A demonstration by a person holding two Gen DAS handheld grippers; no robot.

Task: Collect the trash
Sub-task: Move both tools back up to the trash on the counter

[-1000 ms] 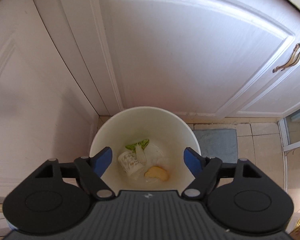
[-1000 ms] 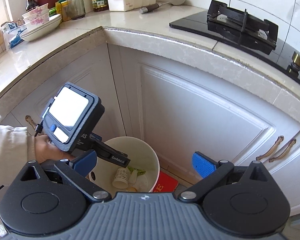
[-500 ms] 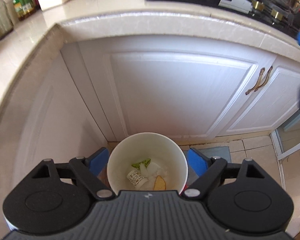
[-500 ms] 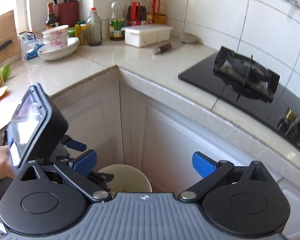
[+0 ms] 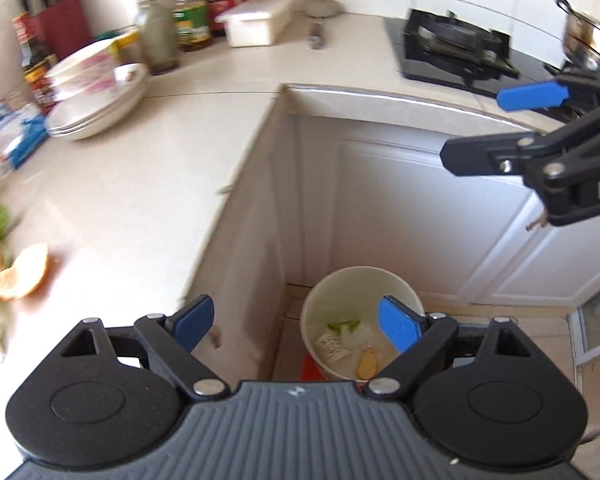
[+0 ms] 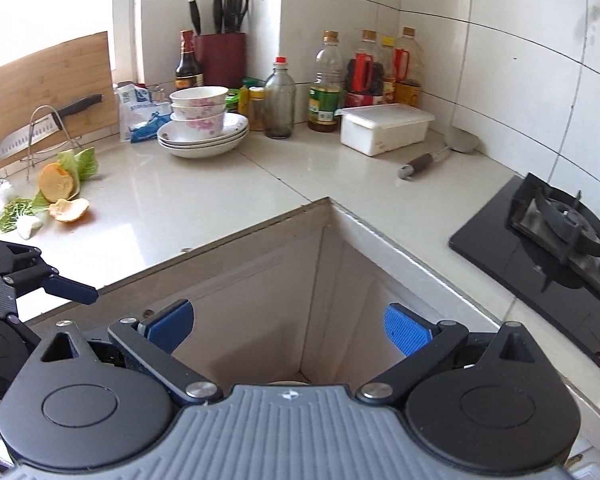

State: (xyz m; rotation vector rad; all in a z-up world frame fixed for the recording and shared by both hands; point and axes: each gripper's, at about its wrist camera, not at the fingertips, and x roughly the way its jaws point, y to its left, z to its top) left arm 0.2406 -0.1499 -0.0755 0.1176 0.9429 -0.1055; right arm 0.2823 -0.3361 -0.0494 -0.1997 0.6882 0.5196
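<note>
Countertop (image 6: pixel 204 196) bears two orange peels (image 6: pixel 62 196), three stacked bowls (image 6: pixel 198 110).

a pale stone countertop (image 6: pixel 204 200) wraps an inner corner under glossy white wall tiles (image 6: pixel 500 80), with white panelled cabinet doors (image 5: pixel 420 208) below and beige floor tiles (image 5: pixel 540 320) at their foot. a black gas hob (image 6: pixel 556 228) is set into the right run, and a wooden board (image 6: pixel 48 88) leans at the far left. bright daylight washes over the left side.
</note>
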